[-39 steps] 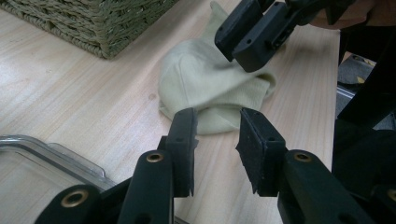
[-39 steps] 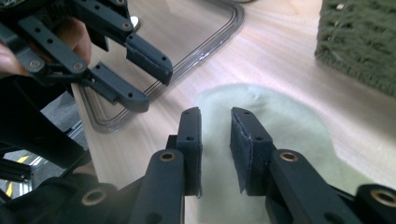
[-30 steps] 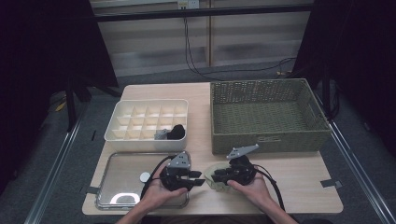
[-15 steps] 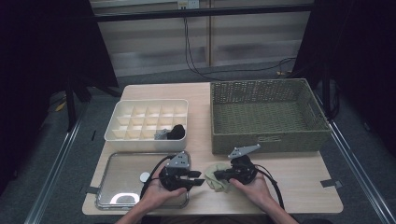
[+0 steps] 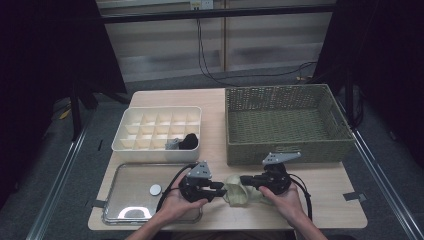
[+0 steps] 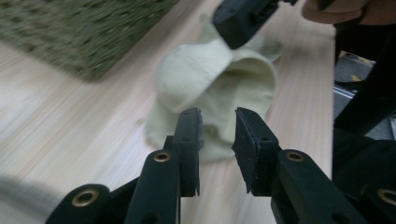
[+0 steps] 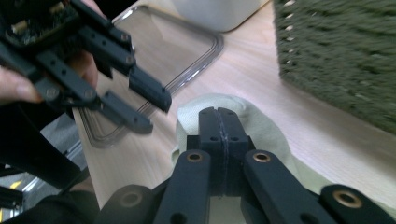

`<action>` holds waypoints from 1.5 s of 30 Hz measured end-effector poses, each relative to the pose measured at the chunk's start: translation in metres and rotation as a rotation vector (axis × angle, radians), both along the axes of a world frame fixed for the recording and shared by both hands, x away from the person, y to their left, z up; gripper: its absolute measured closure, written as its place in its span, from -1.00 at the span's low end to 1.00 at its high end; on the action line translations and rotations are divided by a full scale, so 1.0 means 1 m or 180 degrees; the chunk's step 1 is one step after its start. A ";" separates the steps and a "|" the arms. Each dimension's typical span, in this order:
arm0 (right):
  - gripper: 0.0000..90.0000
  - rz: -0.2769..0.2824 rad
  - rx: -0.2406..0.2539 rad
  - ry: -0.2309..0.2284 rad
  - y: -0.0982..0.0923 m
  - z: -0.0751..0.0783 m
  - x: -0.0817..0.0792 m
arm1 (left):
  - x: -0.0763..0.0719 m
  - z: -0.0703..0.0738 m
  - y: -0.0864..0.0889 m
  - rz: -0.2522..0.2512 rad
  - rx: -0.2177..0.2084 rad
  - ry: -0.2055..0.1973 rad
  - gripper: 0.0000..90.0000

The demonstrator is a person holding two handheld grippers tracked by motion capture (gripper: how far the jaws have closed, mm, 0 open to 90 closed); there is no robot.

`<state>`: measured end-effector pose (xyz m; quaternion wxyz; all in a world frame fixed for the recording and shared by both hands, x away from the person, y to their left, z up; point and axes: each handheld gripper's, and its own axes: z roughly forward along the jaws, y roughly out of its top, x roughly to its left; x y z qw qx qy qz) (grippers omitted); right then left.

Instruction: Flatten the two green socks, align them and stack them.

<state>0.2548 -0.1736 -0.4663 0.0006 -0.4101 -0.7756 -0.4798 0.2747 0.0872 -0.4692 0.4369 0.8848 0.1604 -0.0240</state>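
- Right gripper [image 5: 248, 180]: jaws pressed flat together, no gap between them in the right gripper view. A fold of the pale green cloth [image 5: 239, 192] seems pinched at the tips; in the left gripper view, black jaws bite into the cloth's raised top edge.
- Left gripper [image 5: 221, 185]: its jaws have just been closing, a narrow gap remains. In the left gripper view the cloth lies just beyond the tips, not clamped; pads [image 6: 189, 135] bare.
- The two grippers face each other tip to tip, the cloth between them at the table's [image 5: 325, 195] near edge.
- Cloth: rumpled, one edge lifted into a hood-like hump. Long axis roughly runs from one gripper toward the other, across the table; open side of the hump faces the left gripper.
- Left of the left gripper: a shallow metal tray [image 5: 131, 187] holding a small round disc [image 5: 155, 189].
- Beyond the left gripper: a white divided box [image 5: 150, 131], with a dark item [image 5: 189, 141] in a near-right compartment.
- Beyond the right gripper: a green woven basket [image 5: 285, 147], well apart from the cloth.
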 end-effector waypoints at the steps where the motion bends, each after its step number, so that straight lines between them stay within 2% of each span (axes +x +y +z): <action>1: 1.00 -0.0016 0.0015 -0.0005 -0.002 0.001 0.000 | -0.001 0.001 -0.003 -0.0027 -0.0011 -0.0011 0.60; 4: 1.00 -0.0036 0.0035 -0.0032 -0.004 0.001 0.001 | -0.005 0.004 -0.015 -0.0139 -0.0026 -0.0031 0.61; 6: 1.00 -0.0046 0.0029 -0.0015 -0.004 0.001 0.001 | -0.003 -0.001 -0.023 -0.0154 -0.0006 -0.0005 0.61; 8: 1.00 -0.0062 0.0025 -0.0015 -0.004 0.001 0.001 | 0.000 -0.010 -0.027 -0.0120 0.0097 0.0003 0.61; 11: 1.00 -0.0086 0.0022 -0.0039 -0.008 0.003 -0.002 | 0.004 -0.016 -0.027 -0.0037 0.0215 0.0015 0.54; 13: 1.00 -0.0130 0.0053 -0.0063 -0.015 0.004 -0.006 | 0.007 -0.019 -0.026 -0.0006 0.0231 0.0022 0.49; 14: 1.00 -0.0150 0.0065 -0.0064 -0.017 0.005 -0.007 | 0.008 -0.021 -0.025 0.0058 0.0235 0.0054 0.49; 19: 1.00 -0.0249 0.0050 -0.0063 -0.033 0.003 -0.021 | 0.005 -0.023 -0.027 -0.0001 0.0355 0.0002 0.49; 22: 1.00 -0.0320 0.0006 -0.0014 -0.043 -0.002 -0.029 | 0.004 -0.024 -0.027 -0.0003 0.0314 -0.0002 0.49; 27: 1.00 -0.0467 0.0010 0.0051 -0.060 -0.008 -0.041 | 0.003 -0.023 -0.026 -0.0024 0.0378 -0.0016 0.49; 28: 1.00 -0.0452 -0.0001 0.0074 -0.062 -0.009 -0.043 | 0.003 -0.023 -0.027 -0.0024 0.0340 -0.0015 0.49; 30: 1.00 -0.0464 -0.0009 0.0060 -0.064 -0.009 -0.048 | 0.003 -0.023 -0.026 -0.0053 0.0373 -0.0033 0.48; 31: 0.99 -0.0487 0.0000 0.0053 -0.065 -0.008 -0.050 | 0.002 -0.024 -0.026 -0.0017 0.0312 -0.0003 0.48; 33: 0.93 -0.0514 0.0013 0.0025 -0.070 -0.008 -0.054 | 0.002 -0.024 -0.026 -0.0015 0.0315 0.0000 0.48; 38: 0.86 -0.0543 0.0007 0.0019 -0.073 -0.009 -0.052 | 0.002 -0.022 -0.025 -0.0037 0.0357 -0.0016 0.47; 40: 0.81 -0.0555 -0.0041 0.0002 -0.071 -0.009 -0.049 | 0.000 -0.022 -0.025 -0.0016 0.0342 0.0016 0.47; 41: 0.78 -0.0572 -0.0037 -0.0013 -0.071 -0.009 -0.048 | 0.000 -0.021 -0.024 -0.0057 0.0400 0.0007 0.47; 42: 0.78 -0.0572 -0.0037 -0.0013 -0.071 -0.009 -0.048 | 0.000 -0.021 -0.024 -0.0057 0.0400 0.0007 0.47; 45: 0.72 -0.0639 0.0040 -0.0129 -0.074 0.001 -0.046 | -0.001 -0.020 -0.021 -0.0092 0.0422 -0.0030 0.46</action>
